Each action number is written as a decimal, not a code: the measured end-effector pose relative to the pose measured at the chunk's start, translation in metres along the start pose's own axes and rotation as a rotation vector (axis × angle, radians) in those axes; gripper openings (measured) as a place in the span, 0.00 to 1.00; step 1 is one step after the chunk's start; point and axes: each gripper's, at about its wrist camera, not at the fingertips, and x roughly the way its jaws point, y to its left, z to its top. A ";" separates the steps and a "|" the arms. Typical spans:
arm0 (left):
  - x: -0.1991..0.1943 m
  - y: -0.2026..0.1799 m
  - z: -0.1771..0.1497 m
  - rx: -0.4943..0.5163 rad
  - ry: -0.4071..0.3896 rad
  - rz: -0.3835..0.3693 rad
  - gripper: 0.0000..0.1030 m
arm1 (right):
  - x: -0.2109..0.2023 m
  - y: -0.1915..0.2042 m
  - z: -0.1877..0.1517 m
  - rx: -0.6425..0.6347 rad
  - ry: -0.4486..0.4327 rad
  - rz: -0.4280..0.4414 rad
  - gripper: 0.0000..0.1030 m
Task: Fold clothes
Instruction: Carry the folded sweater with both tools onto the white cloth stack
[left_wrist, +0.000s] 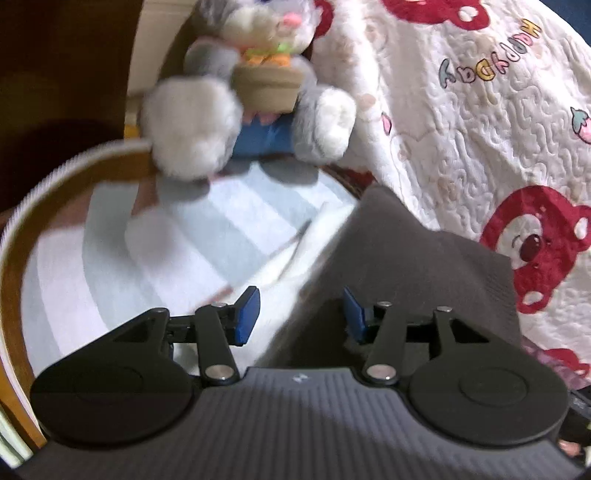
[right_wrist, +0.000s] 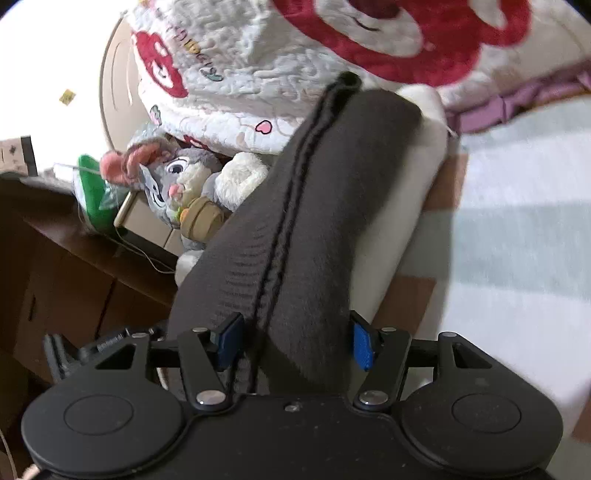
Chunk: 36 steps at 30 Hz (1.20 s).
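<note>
1. Bed sheet (left_wrist: 122, 258): pale blue and white stripes.
2. Dark grey garment (right_wrist: 295, 221): knit, black seam running lengthwise, cream lining, lying on the sheet.
3. Right gripper (right_wrist: 295, 341): spread wide around the garment.
4. Left gripper (left_wrist: 300, 314): spread at the garment's edge.

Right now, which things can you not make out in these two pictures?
- Garment type: right view, bunched up and cut off behind the right gripper.
- Whether either pair of jaws pinches the cloth: the contact is hidden; left gripper too.
- Rabbit head: left view, cut by top edge, blurred.
- Blanket lettering: left view, upside down and distorted.
</note>
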 end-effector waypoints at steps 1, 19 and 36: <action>0.001 0.004 -0.002 -0.006 0.013 -0.017 0.50 | 0.001 -0.004 -0.002 0.020 0.006 0.009 0.64; 0.027 0.035 -0.025 -0.201 0.094 -0.232 0.75 | 0.009 0.010 -0.022 0.084 0.011 0.174 0.52; 0.019 -0.057 0.009 0.298 0.161 0.087 0.24 | 0.029 0.055 -0.003 0.198 0.094 0.035 0.37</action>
